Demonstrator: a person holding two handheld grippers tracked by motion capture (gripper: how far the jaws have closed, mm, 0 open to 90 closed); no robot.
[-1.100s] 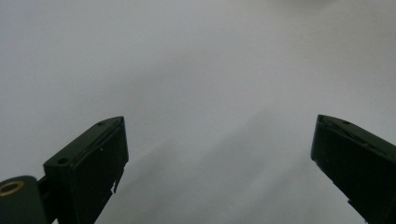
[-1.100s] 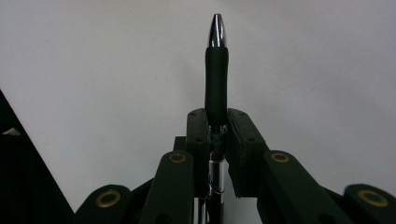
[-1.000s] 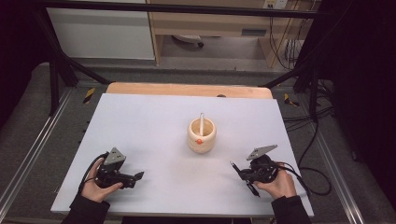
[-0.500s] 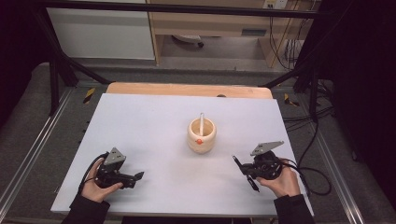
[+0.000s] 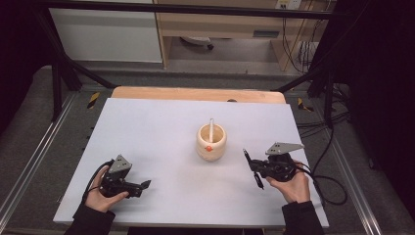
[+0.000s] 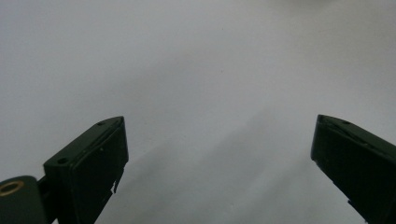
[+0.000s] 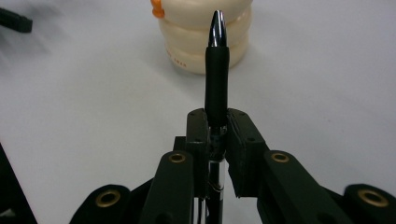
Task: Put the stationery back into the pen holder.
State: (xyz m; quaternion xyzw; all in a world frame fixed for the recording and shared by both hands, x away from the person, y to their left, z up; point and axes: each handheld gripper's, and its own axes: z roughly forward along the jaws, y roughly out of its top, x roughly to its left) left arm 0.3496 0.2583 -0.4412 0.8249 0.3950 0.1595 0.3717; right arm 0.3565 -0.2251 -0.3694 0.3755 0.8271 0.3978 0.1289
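A cream ribbed pen cup (image 5: 211, 144) with an orange spot stands mid-table, and a white pen (image 5: 211, 126) leans upright in it. To its right my right gripper (image 5: 255, 169) is shut on a black pen (image 5: 250, 164). In the right gripper view that black pen (image 7: 217, 70) sticks out past the closed jaws of my right gripper (image 7: 217, 123), its silver tip toward the cup (image 7: 205, 32). At the front left my left gripper (image 5: 145, 185) rests low on the white table (image 5: 156, 122), open. The left gripper (image 6: 219, 140) has bare tabletop between its fingers (image 6: 95, 161).
A wooden strip (image 5: 195, 93) runs along the table's far edge. Metal frame rails (image 5: 29, 166) flank both sides. Black cables (image 5: 330, 188) trail off the right edge near my right hand. A cabinet and shelving stand beyond the table.
My right gripper with the black pen has shifted slightly away from the front edge. The left gripper has stayed in place.
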